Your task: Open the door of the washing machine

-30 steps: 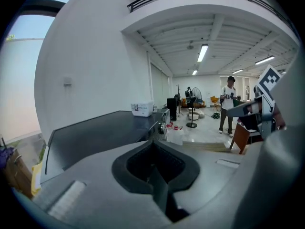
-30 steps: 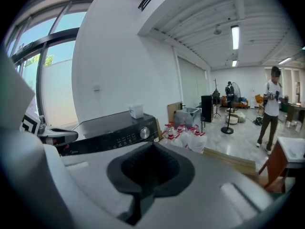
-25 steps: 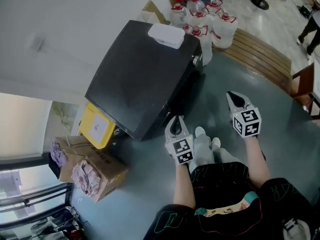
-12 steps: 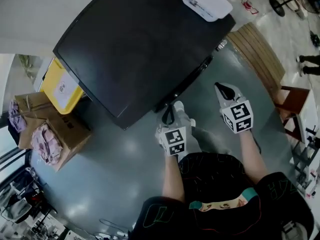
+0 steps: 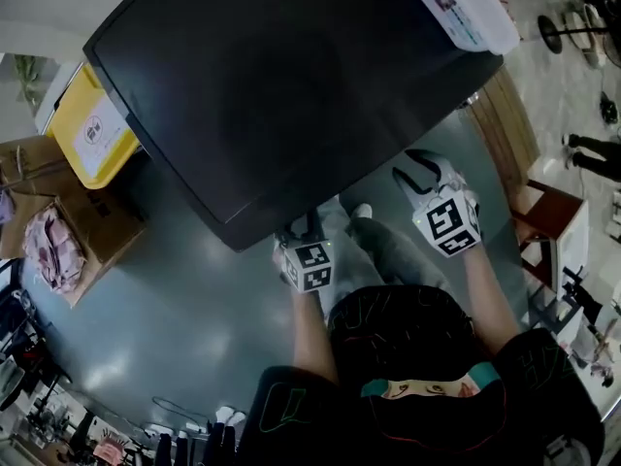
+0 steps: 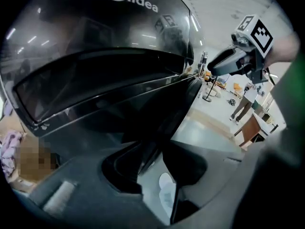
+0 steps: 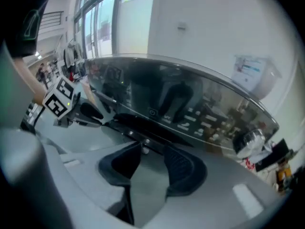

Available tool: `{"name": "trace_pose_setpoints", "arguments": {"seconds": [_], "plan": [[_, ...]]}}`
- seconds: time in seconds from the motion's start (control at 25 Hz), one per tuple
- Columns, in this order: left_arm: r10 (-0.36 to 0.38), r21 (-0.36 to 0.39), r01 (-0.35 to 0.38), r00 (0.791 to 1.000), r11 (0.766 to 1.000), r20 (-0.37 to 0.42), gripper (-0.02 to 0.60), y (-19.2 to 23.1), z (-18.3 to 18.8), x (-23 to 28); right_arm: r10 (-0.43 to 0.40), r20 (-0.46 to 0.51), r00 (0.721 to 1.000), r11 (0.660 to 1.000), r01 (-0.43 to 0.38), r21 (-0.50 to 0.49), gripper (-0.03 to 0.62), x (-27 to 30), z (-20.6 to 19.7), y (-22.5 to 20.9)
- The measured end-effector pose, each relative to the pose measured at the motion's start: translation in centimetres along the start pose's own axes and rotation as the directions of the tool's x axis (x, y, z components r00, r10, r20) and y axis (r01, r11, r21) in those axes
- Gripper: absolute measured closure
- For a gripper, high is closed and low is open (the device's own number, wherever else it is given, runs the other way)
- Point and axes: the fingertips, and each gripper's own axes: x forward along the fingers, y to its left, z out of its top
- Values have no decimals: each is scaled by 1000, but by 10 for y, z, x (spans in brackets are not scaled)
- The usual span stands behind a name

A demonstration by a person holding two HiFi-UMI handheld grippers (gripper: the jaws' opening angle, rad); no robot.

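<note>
The left gripper (image 5: 303, 229) and the right gripper (image 5: 415, 171) hang at the near edge of the black washing machine (image 5: 272, 95). Their jaws are opening, with nothing between them.

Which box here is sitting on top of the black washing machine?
The white plastic box at the right corner of the black washing machine; the yellow bin and brown cardboard box sit beside it.

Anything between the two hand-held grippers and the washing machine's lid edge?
Nothing visible. The left hand-held gripper and right hand-held gripper, jaws opening and empty, face the front edge of the glossy black washing machine lid unobstructed. A white plastic box on the machine's far corner may hinder the swing.
</note>
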Motion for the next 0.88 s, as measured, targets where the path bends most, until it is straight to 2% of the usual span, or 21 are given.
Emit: {"name": "trace_pose_setpoints", "arguments": {"seconds": [0.12, 0.28, 0.4, 0.48, 0.6, 0.72, 0.88], "plan": [[-18, 43, 22, 996, 999, -82, 405, -2, -16, -1, 39, -66, 997, 984, -50, -172, 411, 7, 0, 12], [-61, 113, 79, 985, 990, -159, 374, -15, -31, 14, 63, -118, 991, 903, -107, -415, 404, 19, -1, 21], [-47, 115, 69, 982, 991, -181, 371, -17, -30, 30, 106, -103, 989, 861, -143, -488, 404, 27, 1, 27], [-9, 109, 31, 980, 994, -197, 376, -16, -34, 39, 127, -111, 986, 830, -167, -532, 404, 29, -2, 33], [43, 42, -35, 977, 998, -207, 413, -8, -36, 44, 152, -124, 980, 762, -197, -618, 404, 34, -6, 40], [63, -27, -70, 976, 997, -207, 413, -5, -34, 44, 171, -101, 980, 689, -192, -699, 404, 38, -6, 39], [121, -26, -129, 971, 991, -207, 413, -7, -36, 44, 213, -62, 975, 672, -193, -715, 404, 37, -8, 40]]}}
